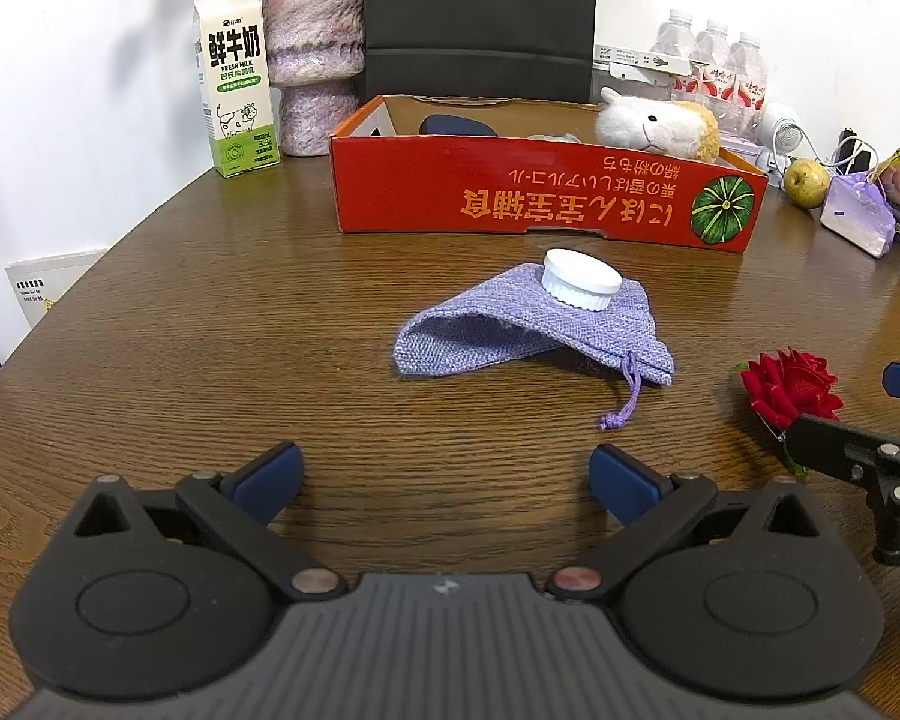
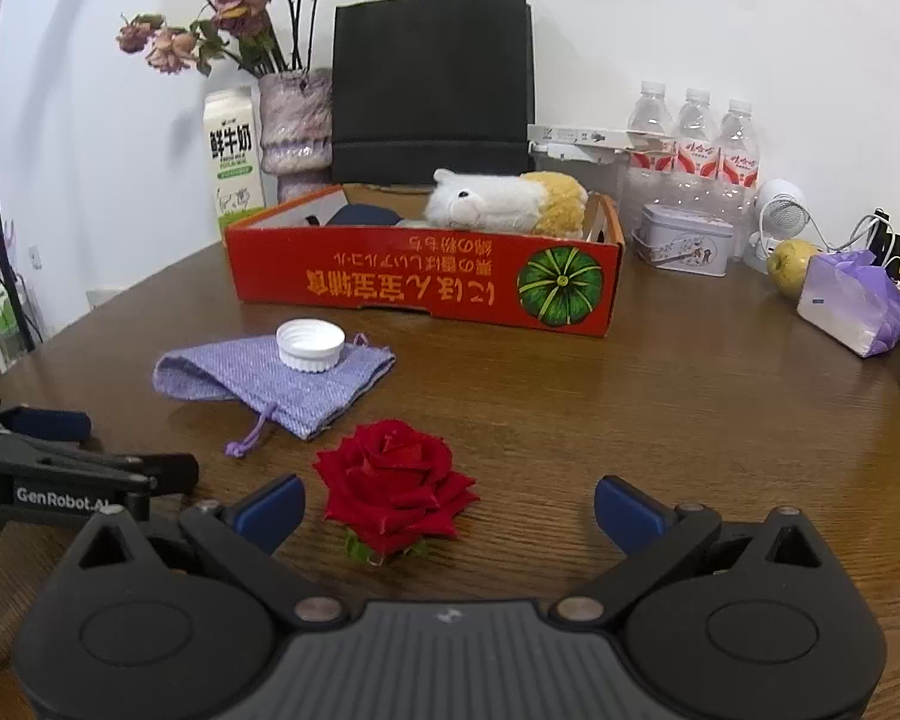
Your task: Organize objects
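Wooden table (image 2: 660, 420): pouch (image 2: 282, 381), rose (image 2: 393, 480), box (image 2: 426, 279)

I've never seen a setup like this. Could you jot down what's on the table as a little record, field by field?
Surface: wooden table
Container: red cardboard box, open top
In box: plush toy
Loose items: purple pouch with white cap on it; red rose
Left hand-held gripper: open, empty
Right hand-held gripper: open, rose between its fingers, not gripped

Right gripper (image 2: 449, 507): jaws spread wide, empty, above the wooden table (image 2: 660, 420). Red rose (image 2: 395, 483) lies between the fingertips. Purple pouch (image 2: 270, 378) carries a white cap (image 2: 310, 345). Red box (image 2: 426, 282) stands near the far edge.
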Demonstrator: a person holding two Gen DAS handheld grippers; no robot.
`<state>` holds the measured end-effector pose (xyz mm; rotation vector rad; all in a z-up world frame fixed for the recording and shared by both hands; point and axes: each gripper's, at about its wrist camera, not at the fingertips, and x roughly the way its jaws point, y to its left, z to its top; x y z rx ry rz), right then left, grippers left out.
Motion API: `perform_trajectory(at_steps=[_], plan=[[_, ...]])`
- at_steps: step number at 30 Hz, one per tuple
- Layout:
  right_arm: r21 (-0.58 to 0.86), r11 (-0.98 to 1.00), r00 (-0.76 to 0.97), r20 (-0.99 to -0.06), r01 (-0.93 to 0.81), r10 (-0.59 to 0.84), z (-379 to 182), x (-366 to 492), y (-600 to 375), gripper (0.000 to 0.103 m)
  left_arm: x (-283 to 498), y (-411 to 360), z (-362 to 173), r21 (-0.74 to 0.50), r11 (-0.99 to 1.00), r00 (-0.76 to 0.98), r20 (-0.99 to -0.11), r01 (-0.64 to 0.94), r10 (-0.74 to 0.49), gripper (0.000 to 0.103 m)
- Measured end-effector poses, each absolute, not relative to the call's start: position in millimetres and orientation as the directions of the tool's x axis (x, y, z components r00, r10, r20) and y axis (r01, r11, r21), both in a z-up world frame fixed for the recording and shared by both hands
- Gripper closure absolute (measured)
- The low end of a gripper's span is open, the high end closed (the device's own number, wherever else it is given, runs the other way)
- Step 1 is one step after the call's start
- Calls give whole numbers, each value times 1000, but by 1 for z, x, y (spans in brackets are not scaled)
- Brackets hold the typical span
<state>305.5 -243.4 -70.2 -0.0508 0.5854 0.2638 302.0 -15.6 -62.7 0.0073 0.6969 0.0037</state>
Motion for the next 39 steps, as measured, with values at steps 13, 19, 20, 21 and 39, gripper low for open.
perform_trajectory(at_steps=[13,19,20,21,39], plan=[[93,964,779,-573,-248,255,-74,310,-251,0,302,-16,-63,8,1000,767,-642,-1,6,0],[67,961,787,-561,-267,258,-72,306,-247,0,302,-16,-63,8,1000,767,-642,-1,6,0],[60,961,786,-562,-271,257,-72,306,-246,0,302,-16,-63,8,1000,767,-641,-1,6,0],[52,960,786,-564,-274,255,-72,305,-244,0,302,-16,-63,8,1000,767,-642,-1,6,0],[3,961,780,-584,-275,225,-75,315,-234,6,302,-15,-63,8,1000,767,-641,-1,6,0]])
